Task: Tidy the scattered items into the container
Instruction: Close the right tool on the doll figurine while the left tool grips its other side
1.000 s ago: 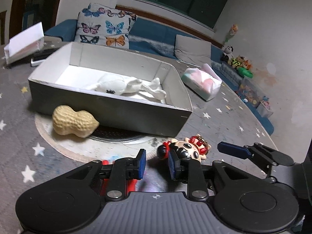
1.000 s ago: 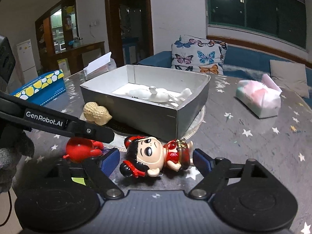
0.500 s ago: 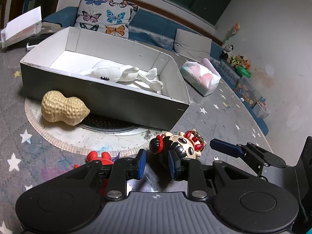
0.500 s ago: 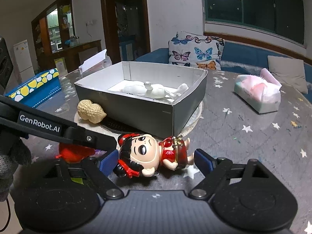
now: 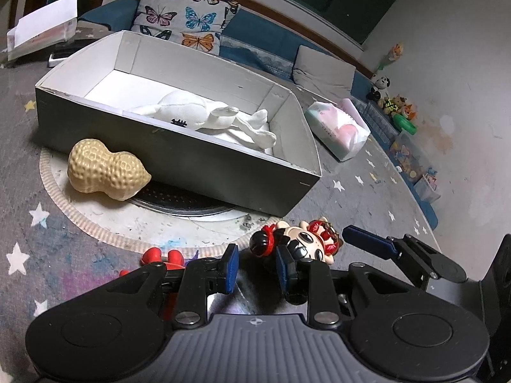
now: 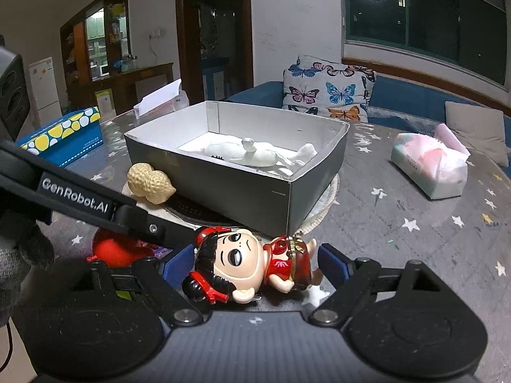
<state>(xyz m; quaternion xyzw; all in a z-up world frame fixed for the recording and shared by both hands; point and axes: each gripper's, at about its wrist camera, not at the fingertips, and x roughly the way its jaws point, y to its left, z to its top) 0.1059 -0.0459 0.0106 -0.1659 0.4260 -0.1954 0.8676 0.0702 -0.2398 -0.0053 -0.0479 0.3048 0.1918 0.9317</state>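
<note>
A grey cardboard box [image 5: 198, 162] [image 6: 223, 182] with a white inside holds a white plush toy [image 5: 198, 115] [image 6: 255, 154]. A doll in red [image 6: 252, 263] [image 5: 303, 244] lies on the table before the box corner, between the wide-open fingers of my right gripper [image 6: 252, 263]. My left gripper [image 5: 255, 266] is open with a narrow gap and empty, just left of the doll's head. A red toy [image 5: 159, 257] [image 6: 115, 250] lies under its left finger. A peanut-shaped toy [image 5: 107, 169] [image 6: 150, 183] rests against the box's front wall.
The box stands on a round mat [image 5: 95, 223] on a grey star-patterned tablecloth. A tissue pack [image 5: 338, 131] [image 6: 431, 166] lies right of the box. A blue spotted box [image 6: 64, 134] and a white paper box [image 5: 41, 32] stand at the left. A sofa with cushions is behind.
My right gripper has moved forward, so the doll now lies deeper between its open fingers. My left gripper has drifted slightly; its jaws keep the same narrow gap.
</note>
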